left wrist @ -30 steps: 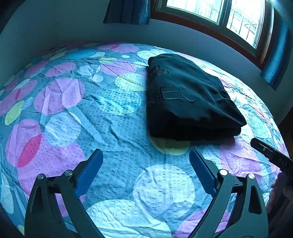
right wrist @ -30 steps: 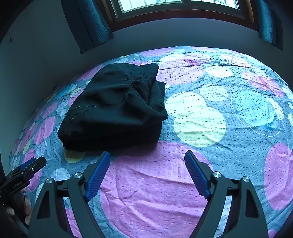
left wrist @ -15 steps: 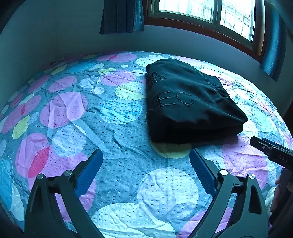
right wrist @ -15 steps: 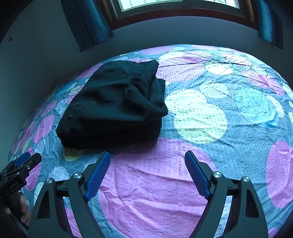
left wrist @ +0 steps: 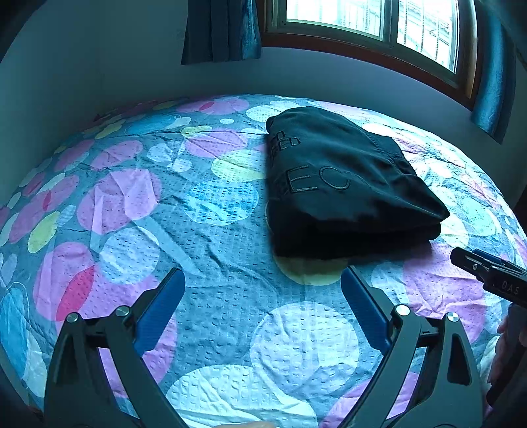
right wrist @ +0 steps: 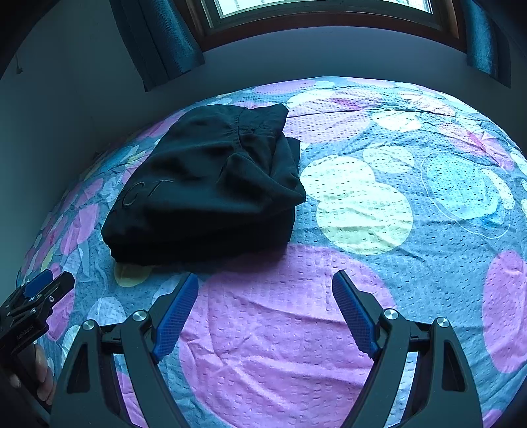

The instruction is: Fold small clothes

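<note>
Left wrist view: folded black garment point(left wrist: 346, 184) on the bed point(left wrist: 197, 204).
Left gripper point(left wrist: 262, 289) and right gripper point(right wrist: 265, 296) hover near it, jaws wide, empty.

One folded black garment point(left wrist: 346, 184), one patterned bedspread point(left wrist: 210, 250), two curtains point(left wrist: 220, 29), one window point(left wrist: 372, 23)

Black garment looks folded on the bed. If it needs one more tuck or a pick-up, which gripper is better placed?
Probably the left gripper: its open jaws sit just short of the black garment's near edge. The right gripper, also open, faces bare bedspread, with the garment off to its left.
</note>
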Action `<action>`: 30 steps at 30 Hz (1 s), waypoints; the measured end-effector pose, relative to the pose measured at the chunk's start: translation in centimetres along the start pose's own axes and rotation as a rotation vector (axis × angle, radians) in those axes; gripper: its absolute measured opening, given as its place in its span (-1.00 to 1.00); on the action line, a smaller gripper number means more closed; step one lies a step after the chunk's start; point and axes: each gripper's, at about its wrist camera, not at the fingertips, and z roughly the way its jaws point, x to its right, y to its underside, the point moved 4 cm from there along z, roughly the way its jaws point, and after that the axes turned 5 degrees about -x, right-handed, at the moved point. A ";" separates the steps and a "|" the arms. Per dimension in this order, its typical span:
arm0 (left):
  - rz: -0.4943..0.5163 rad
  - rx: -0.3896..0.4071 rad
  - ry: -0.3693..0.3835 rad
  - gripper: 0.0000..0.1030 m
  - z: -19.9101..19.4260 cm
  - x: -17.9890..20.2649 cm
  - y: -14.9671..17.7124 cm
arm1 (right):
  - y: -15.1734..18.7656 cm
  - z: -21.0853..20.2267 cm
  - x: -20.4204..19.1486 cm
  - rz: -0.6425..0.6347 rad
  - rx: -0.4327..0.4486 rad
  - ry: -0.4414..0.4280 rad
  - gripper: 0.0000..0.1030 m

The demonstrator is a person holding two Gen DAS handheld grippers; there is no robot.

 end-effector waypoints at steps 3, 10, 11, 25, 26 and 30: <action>-0.002 -0.005 -0.005 0.86 0.1 0.0 0.0 | 0.1 0.1 -0.1 -0.002 -0.002 0.000 0.60; 0.010 0.007 -0.011 0.86 0.0 0.1 0.0 | 0.2 0.2 -0.2 -0.004 -0.007 -0.001 0.60; 0.012 0.006 -0.012 0.86 0.0 0.2 0.0 | 0.2 0.2 -0.2 -0.004 -0.008 0.000 0.60; 0.009 0.000 -0.008 0.90 0.0 0.2 0.1 | 0.2 0.6 -0.1 -0.017 -0.020 -0.008 0.60; 0.009 0.001 -0.008 0.90 0.0 0.2 0.1 | 0.2 0.6 -0.1 -0.018 -0.020 -0.009 0.60; 0.010 0.005 -0.007 0.95 0.0 0.2 0.1 | 0.2 0.6 -0.1 -0.016 -0.021 -0.008 0.60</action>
